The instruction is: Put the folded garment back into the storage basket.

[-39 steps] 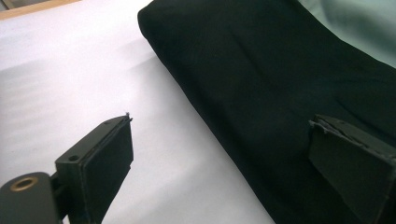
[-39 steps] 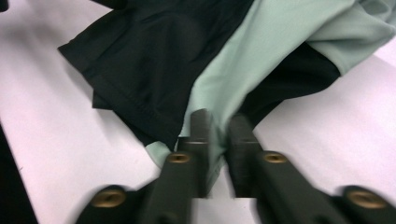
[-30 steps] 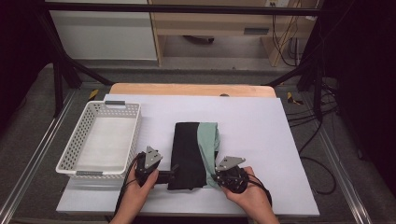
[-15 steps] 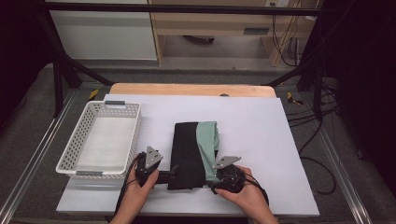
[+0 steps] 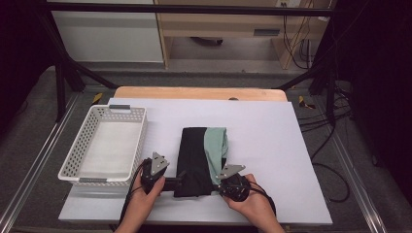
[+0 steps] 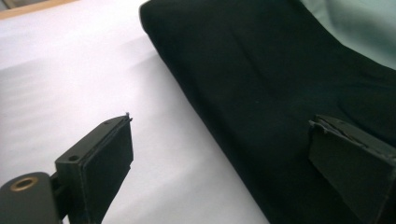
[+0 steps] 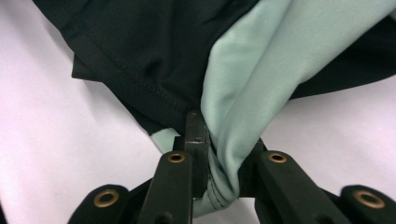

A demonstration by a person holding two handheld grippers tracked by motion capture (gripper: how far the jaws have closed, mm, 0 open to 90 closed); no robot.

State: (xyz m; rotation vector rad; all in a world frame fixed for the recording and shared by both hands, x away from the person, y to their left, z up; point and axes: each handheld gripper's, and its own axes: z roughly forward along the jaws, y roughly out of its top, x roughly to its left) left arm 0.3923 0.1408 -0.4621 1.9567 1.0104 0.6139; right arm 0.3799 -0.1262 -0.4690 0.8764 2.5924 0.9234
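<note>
Black and mint-green fabric, a folded garment (image 5: 201,160), lies near the middle of the white table (image 5: 272,145), its long side running away from me. The mint-green part (image 5: 216,148) sits on the right half of the fold, and its near corner is bunched into a thick pleat (image 7: 233,140) between the jaws of my right gripper (image 7: 219,158). Those jaws have just been closing and now pinch that pleat tight, the stitched hem poking out below them in the right gripper view. The black layer (image 7: 140,60) spreads beyond, flat on the table, its seamed edge just left of the pinched spot.

My left gripper (image 6: 219,158) is released: its two pads stand wide apart. The right-hand pad (image 6: 350,163) hangs over the black cloth (image 6: 261,79), while the left-hand pad (image 6: 105,158) is over bare table beside the garment's left edge. I cannot tell whether either pad touches anything.

From above, my left gripper (image 5: 167,182) is at the garment's near left corner and my right gripper (image 5: 221,184) at its near right corner, each in one of my hands. A white perforated basket (image 5: 80,162) stands on the table to the left, near my left hand (image 5: 141,201). A wooden board edge (image 5: 199,93) runs along the far side of the table.
</note>
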